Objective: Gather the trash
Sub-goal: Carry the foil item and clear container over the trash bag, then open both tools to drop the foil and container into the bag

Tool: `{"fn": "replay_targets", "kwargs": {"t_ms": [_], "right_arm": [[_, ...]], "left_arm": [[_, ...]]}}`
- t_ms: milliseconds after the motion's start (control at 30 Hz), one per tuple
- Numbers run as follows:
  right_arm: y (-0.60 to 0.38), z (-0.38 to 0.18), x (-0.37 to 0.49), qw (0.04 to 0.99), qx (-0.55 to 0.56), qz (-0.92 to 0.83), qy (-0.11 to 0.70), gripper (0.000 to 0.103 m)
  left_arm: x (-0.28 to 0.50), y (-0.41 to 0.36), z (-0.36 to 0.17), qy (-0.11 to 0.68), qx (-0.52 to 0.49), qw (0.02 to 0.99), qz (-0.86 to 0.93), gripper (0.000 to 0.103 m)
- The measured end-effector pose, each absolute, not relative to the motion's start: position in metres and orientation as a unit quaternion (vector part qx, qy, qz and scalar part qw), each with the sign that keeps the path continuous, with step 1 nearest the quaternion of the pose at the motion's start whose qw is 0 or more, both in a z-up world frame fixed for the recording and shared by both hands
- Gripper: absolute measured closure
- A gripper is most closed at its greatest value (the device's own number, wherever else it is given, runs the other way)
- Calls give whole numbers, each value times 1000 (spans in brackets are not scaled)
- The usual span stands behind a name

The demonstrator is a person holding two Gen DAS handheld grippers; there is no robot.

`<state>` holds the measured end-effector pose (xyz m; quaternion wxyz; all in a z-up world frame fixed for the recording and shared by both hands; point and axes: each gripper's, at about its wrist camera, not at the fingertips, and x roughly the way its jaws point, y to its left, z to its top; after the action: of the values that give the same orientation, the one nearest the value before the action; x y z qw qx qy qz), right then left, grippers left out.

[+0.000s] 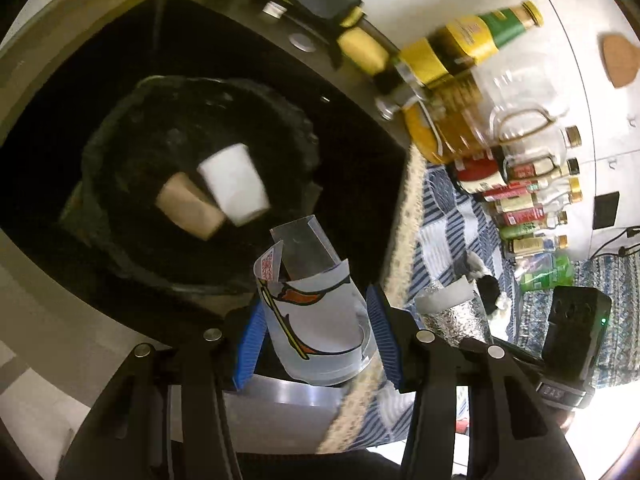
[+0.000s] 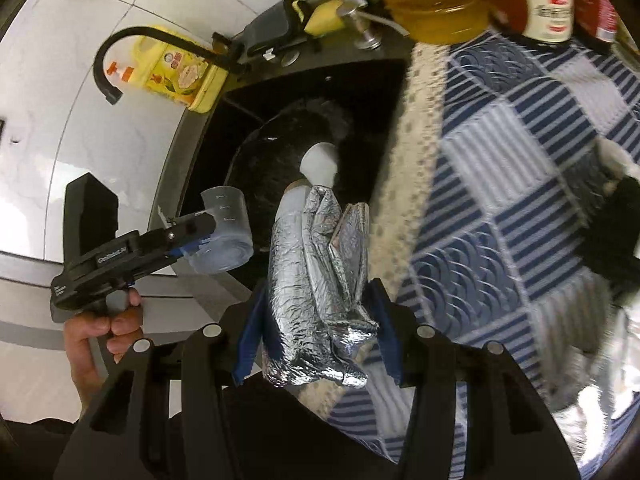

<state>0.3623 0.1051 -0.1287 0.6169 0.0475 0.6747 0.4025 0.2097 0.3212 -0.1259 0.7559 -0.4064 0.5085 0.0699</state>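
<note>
Right claw (image 2: 316, 336) around upright foil roll (image 2: 316, 304)

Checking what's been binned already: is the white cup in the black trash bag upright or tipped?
Tipped. The white cup lies on its side in the black trash bag, against a brown cup.

A: Where is there open room?

B: Over the black sink (image 1: 352, 128). A bag-lined bin (image 1: 132, 128) stands in it, mouth open upward, with two cups (image 1: 236, 184) lying low inside.

A: What blocks the way?

B: Bottles (image 1: 472, 92) crowd the back of the counter, on and beside the striped cloth (image 1: 452, 216). A curved tap (image 2: 132, 56) rises at the sink's far edge. Both grippers carry loads that jut forward.
</note>
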Motion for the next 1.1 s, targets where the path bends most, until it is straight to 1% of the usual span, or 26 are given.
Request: {"fn": "replay_targets", "kwargs": {"t_ms": [233,500,633,1100], "right_arm": [[159,-136,347,622,40,401,672,53],[218,-140,351,639,20,386,665,53],[243,-139,356,651,8,379,658,53],[292,-150,379,644,10,362,674,52]], "left_arm": [[202,369,-122,514,-394,759,69,56],[203,407,-117,517,-379,766,56,56],[206,419,-117,518,-377,766,47,56],[228,453,-135,530,-384,756,33,55]]}}
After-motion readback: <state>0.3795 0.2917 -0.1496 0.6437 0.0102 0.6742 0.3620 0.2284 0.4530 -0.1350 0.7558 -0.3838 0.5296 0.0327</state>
